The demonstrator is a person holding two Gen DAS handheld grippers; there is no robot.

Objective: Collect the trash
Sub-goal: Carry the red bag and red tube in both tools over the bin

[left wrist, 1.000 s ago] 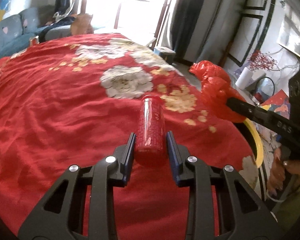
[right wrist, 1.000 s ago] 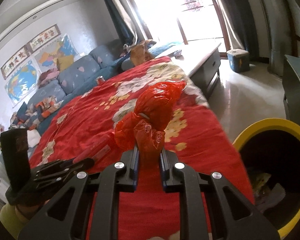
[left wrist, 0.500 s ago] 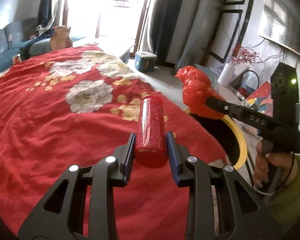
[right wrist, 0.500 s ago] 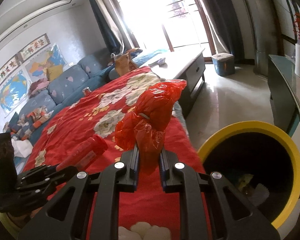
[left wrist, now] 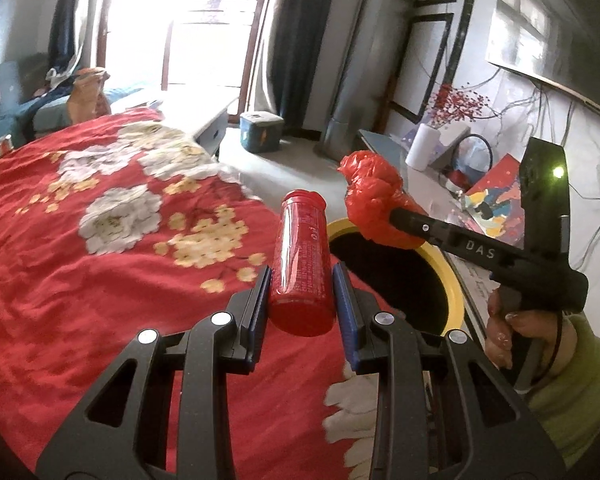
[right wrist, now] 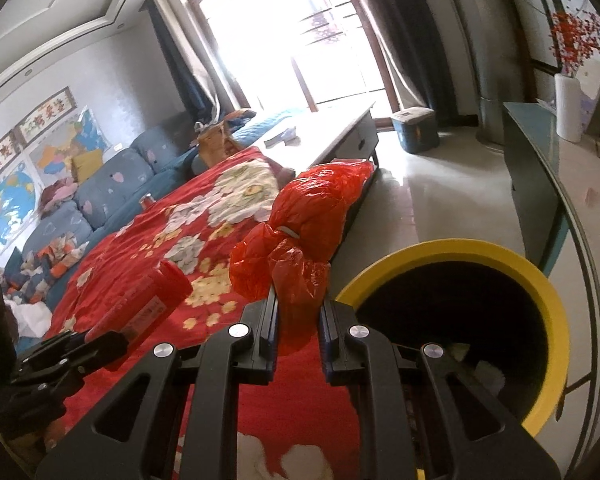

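My left gripper (left wrist: 301, 276) is shut on a red plastic bottle (left wrist: 302, 256), which points forward over the edge of a red flowered blanket (left wrist: 80, 272). My right gripper (right wrist: 298, 308) is shut on a crumpled red plastic bag (right wrist: 300, 236). In the left wrist view that bag (left wrist: 374, 204) hangs over the far rim of a yellow-rimmed bin (left wrist: 456, 292) with a dark inside. The bin (right wrist: 556, 320) lies just right of the right gripper, with some scraps at its bottom. The left gripper (right wrist: 80, 344) and the bottle (right wrist: 156, 300) appear at lower left of the right wrist view.
A grey-blue sofa (right wrist: 112, 188) with clutter runs along the far side of the blanket. A low white table (right wrist: 332, 136) and a blue box (right wrist: 416, 128) stand near the window. A glass-topped cabinet (right wrist: 540, 152) with a paper roll (left wrist: 422, 148) sits behind the bin.
Both grippers have swung right, away from the blanket toward the bin. The bin's opening now shows more fully in both views, and both loads stay gripped.
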